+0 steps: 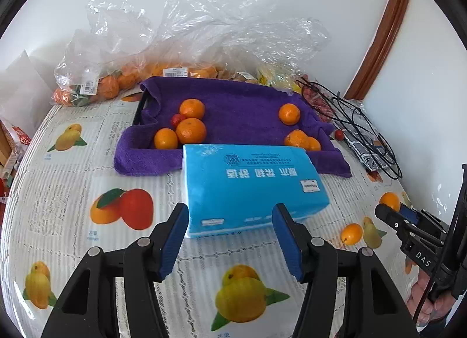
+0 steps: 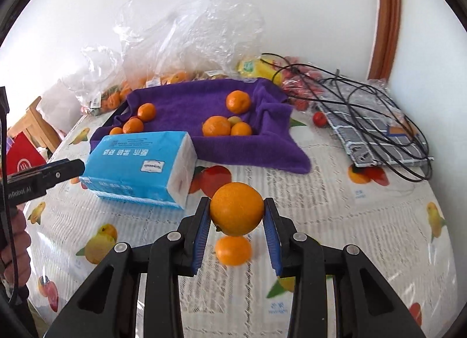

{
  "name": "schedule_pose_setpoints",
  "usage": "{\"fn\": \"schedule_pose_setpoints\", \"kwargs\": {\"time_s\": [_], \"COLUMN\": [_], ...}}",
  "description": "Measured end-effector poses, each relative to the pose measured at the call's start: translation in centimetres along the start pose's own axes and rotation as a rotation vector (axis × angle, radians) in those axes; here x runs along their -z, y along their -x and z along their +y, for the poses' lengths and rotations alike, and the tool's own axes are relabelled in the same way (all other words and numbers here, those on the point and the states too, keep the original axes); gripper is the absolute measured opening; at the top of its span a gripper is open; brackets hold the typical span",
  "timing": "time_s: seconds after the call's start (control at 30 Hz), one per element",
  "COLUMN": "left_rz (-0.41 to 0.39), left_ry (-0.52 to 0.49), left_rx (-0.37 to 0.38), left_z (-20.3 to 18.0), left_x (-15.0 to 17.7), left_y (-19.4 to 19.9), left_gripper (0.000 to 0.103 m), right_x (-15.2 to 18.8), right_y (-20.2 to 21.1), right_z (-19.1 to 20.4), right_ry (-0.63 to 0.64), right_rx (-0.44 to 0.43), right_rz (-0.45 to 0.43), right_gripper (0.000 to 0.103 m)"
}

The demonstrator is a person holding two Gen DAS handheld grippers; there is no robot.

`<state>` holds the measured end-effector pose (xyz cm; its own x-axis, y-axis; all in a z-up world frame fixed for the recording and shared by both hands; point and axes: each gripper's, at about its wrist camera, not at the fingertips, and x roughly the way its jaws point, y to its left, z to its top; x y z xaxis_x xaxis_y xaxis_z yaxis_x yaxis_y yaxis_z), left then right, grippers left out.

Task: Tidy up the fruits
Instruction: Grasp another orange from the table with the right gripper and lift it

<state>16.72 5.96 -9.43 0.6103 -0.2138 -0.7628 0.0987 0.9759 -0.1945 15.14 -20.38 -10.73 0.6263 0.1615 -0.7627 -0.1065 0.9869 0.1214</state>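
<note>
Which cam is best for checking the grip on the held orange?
Right wrist: the orange sits centred, pinched between both pads of the right gripper. Left wrist shows only a sliver of it behind that gripper at the frame edge.

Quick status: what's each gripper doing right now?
Left gripper: open, nothing between its pads.
Right gripper: shut on an orange, held above the table.

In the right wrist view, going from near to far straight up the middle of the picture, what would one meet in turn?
Right gripper, shut on an orange → the purple towel → a cluster of oranges on the towel → a lone orange further back → clear plastic bags against the wall.
</note>
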Motion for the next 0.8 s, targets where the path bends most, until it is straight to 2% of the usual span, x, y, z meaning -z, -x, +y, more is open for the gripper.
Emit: {"fn": "schedule_pose_setpoints", "kwargs": {"time_s": [0.23,0.57,0.8], "left_rz": [0.018,0.066,0.094], "left_ry": [-0.032,-0.08,-0.168], "left_rx": [0.036,0.096,0.143], "left_z": [-3.0,-6.7,-11.0], "left_x": [1.6,2.9,3.2], "left_y": [-0.2,-1.6,-3.6], "left_gripper": [0.059,0.063,0.063], "right_x": [1.5,2.4,3.3], "right_y": [2.2,2.7,2.8], "right_z": [-3.1,-6.6,-9.3], "right_ry": [-0.043,-0.089,-0.121], "right_rx": [0.057,0.107,0.133], "right_rz": [-0.019,-0.039,-0.033], "right_gripper": [0.036,0.036,0.036]}}
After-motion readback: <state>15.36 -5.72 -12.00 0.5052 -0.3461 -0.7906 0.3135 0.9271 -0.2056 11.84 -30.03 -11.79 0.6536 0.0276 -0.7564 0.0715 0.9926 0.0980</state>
